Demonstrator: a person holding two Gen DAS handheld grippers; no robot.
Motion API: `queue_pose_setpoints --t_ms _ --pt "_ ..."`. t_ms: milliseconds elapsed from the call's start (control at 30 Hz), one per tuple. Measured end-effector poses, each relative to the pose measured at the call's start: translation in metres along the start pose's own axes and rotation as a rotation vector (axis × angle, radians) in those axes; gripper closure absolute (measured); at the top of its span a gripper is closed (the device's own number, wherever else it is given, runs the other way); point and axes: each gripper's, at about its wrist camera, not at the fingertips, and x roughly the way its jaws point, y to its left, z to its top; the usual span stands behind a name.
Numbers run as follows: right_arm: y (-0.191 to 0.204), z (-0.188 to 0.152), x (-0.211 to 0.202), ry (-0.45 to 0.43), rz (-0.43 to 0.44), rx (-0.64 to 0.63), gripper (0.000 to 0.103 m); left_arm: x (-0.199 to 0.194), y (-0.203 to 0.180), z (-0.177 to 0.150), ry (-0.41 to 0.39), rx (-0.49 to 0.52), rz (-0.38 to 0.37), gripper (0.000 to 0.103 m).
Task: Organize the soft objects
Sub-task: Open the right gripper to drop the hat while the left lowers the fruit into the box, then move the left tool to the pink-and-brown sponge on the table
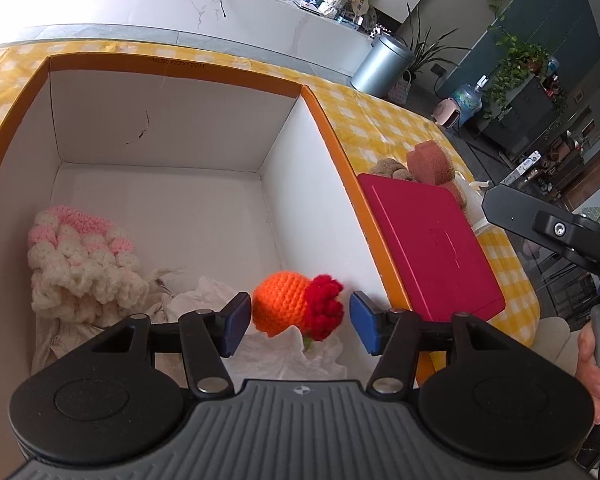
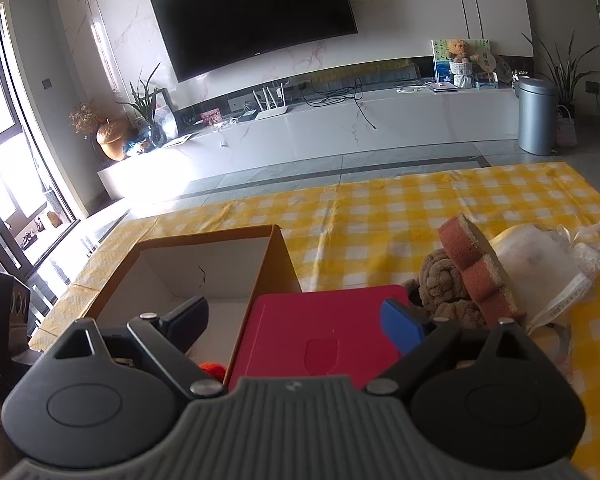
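Observation:
An orange crochet ball with a red knitted top (image 1: 288, 308) lies on white cloth (image 1: 284, 356) inside the orange box with white walls (image 1: 172, 128). My left gripper (image 1: 300, 322) is open around the ball, with a small gap at each blue pad. A pink and white crochet piece (image 1: 80, 264) lies at the box's left. My right gripper (image 2: 296, 326) is open and empty, hovering over a flat red case (image 2: 320, 332) beside the box (image 2: 204, 260). Only a red scrap of the ball (image 2: 212, 369) shows in the right wrist view.
Right of the red case (image 1: 432, 244) lie a brown towel (image 2: 440, 292), a red-brown sponge (image 2: 472, 264) and a white item in clear plastic (image 2: 540, 268), all on the yellow checked tablecloth (image 2: 420, 208). A hand (image 1: 592, 368) and the other gripper's black body (image 1: 556, 232) show at the right edge.

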Motion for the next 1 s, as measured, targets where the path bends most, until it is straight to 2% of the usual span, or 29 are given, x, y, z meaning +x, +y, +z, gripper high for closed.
queue_pose_setpoints --t_ms 267,567,667,767,833,1000 --pt "-0.002 0.001 -0.005 -0.006 -0.02 0.017 0.011 -0.016 -0.011 -0.002 -0.025 0.051 0.046 0.031" --pt "-0.02 0.009 -0.04 -0.087 -0.064 0.012 0.01 -0.061 -0.026 -0.005 -0.142 0.057 0.056 0.031" --pt "-0.039 0.01 -0.058 -0.118 -0.114 0.032 0.008 -0.074 -0.036 -0.009 -0.169 0.078 0.05 0.031" --pt "-0.062 0.01 -0.073 -0.133 -0.21 0.043 0.008 -0.079 -0.05 -0.013 -0.176 0.103 0.044 0.03" --pt "-0.078 0.008 -0.08 -0.133 -0.275 0.058 0.008 -0.078 -0.062 -0.013 -0.171 0.119 0.056 0.03" --pt "-0.115 0.001 -0.083 -0.093 -0.349 0.144 0.008 -0.072 -0.089 -0.008 -0.166 0.141 0.084 0.03"
